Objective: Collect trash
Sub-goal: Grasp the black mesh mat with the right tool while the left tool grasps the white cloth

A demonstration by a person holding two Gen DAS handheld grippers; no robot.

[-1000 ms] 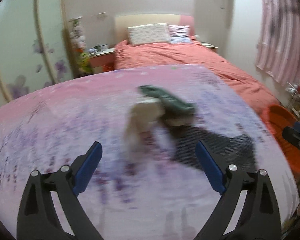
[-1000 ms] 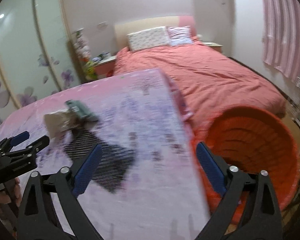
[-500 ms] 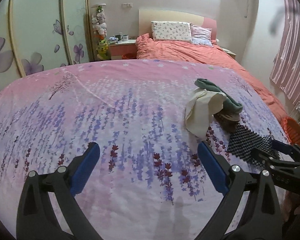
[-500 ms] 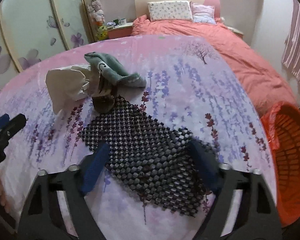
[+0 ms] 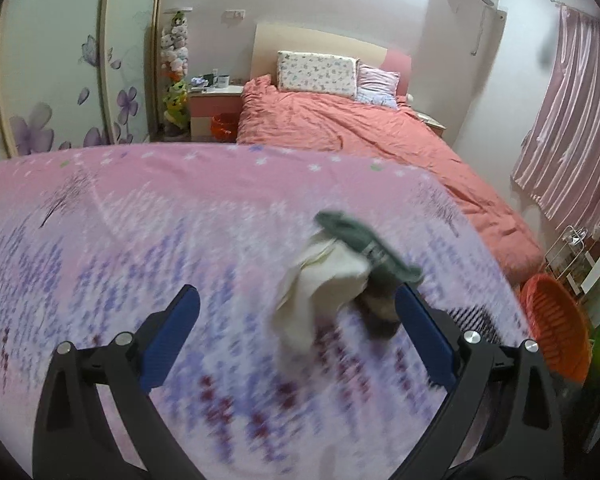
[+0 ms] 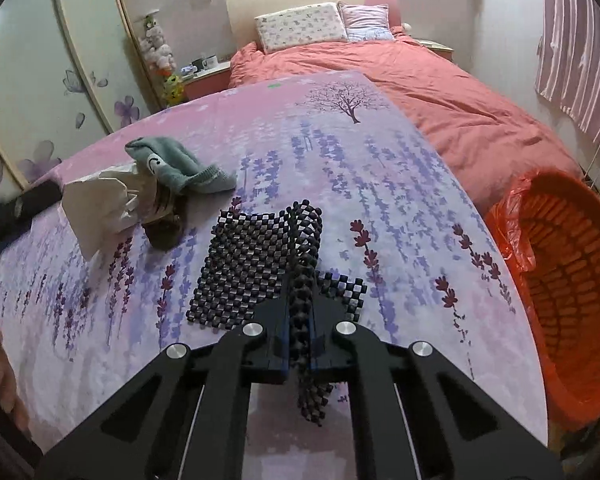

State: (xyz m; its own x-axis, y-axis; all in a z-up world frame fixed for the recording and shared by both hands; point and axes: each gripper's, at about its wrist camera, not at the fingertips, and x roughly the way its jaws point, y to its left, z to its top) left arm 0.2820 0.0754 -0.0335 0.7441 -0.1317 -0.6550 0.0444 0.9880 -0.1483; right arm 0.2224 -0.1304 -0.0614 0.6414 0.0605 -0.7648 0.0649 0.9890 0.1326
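The right gripper [image 6: 299,322] has just been closing and now pinches only a raised fold of the one black mesh mat [image 6: 256,264] lying near on the flowered desk [image 6: 400,184] — judged a thin hold, the floppy mat could slip free or snag on the way to the single orange basket [image 6: 572,280] at right. The left gripper [image 5: 296,320] is spread and empty near the far-left pile — one white crumpled paper [image 6: 100,204], one green sock [image 6: 180,168], one small brownish item [image 6: 164,236] — which a careless sweep might scatter.

Looking rubbery and open-weave: black mesh mat [image 6: 256,264]. Looking soft knitted: green sock [image 6: 180,168]. Looking glossy plastic: orange basket [image 6: 572,280]. Looking smooth printed cloth: worktop cover [image 6: 380,184].
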